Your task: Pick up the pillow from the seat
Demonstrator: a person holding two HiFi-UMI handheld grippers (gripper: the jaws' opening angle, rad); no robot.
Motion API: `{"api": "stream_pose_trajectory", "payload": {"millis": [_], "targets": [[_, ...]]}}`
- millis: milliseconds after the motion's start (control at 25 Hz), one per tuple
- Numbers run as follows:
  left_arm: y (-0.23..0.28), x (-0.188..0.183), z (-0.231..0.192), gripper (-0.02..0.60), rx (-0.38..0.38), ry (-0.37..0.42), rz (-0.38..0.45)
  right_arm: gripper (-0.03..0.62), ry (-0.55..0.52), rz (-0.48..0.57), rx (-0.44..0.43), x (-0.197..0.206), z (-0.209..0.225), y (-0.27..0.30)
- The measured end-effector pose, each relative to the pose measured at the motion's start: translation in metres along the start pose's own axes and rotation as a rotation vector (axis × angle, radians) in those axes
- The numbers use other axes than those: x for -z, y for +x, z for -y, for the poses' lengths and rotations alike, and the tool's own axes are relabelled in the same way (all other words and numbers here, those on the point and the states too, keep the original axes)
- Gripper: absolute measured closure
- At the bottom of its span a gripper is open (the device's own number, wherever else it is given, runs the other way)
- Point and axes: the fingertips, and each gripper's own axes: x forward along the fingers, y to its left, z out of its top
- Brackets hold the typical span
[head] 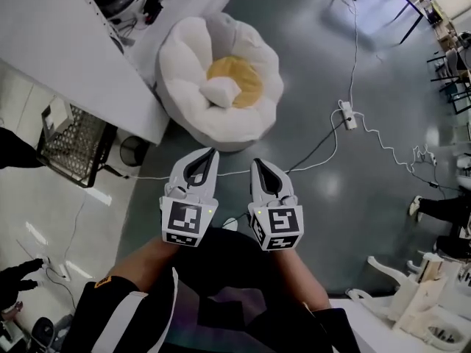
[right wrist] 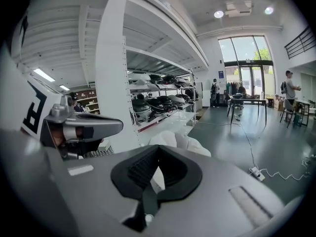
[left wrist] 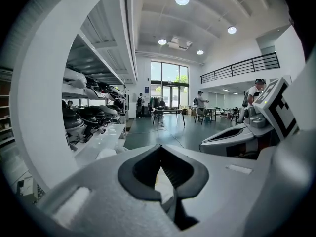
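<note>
Far left, a wire basket point(head: 72, 147) sits on the floor beside the long white shelf unit point(head: 66, 43). Next along is the seat point(head: 220, 79), a puffy white petal-shaped cushion with a yellow centre, and there's the pillow point(head: 221, 92): small, white, lying in the hollow of the seat, left of the yellow patch and touching it. Nothing is on it; both tools are well short of it, over bare grey floor point(head: 309, 65). The left gripper point(head: 212, 153) points up toward the seat's near edge, its jaws pressed together at the tips, nothing caught between them. Its own view confirms it, with the left gripper's tips point(left wrist: 159, 148) meeting in a closed point. Right beside it, roughly parallel but not touching, the right gripper point(head: 256, 163) is closed tight too and empty, its tips point(right wrist: 158, 147) joined, with the seat's white bulk point(right wrist: 180, 141) ahead. Farther right, a white power strip point(head: 348, 115) trails its cable point(head: 383, 144) across the floor.
</note>
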Motion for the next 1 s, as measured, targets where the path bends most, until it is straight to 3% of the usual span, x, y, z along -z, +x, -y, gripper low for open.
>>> {"api": "stream_pose_trajectory", "payload": {"millis": [640,1000], "targets": [[0.049,-0.011,-0.096,0.577,0.047,-0.01,0.016,0.592,-0.023,-0.064,0.071,-0.039,-0.006,0.089],[0.05,-0.021,-0.116,0.577,0.021,-0.007,0.033,0.592,-0.041,-0.063,0.068,-0.047,-0.01,0.104]]}}
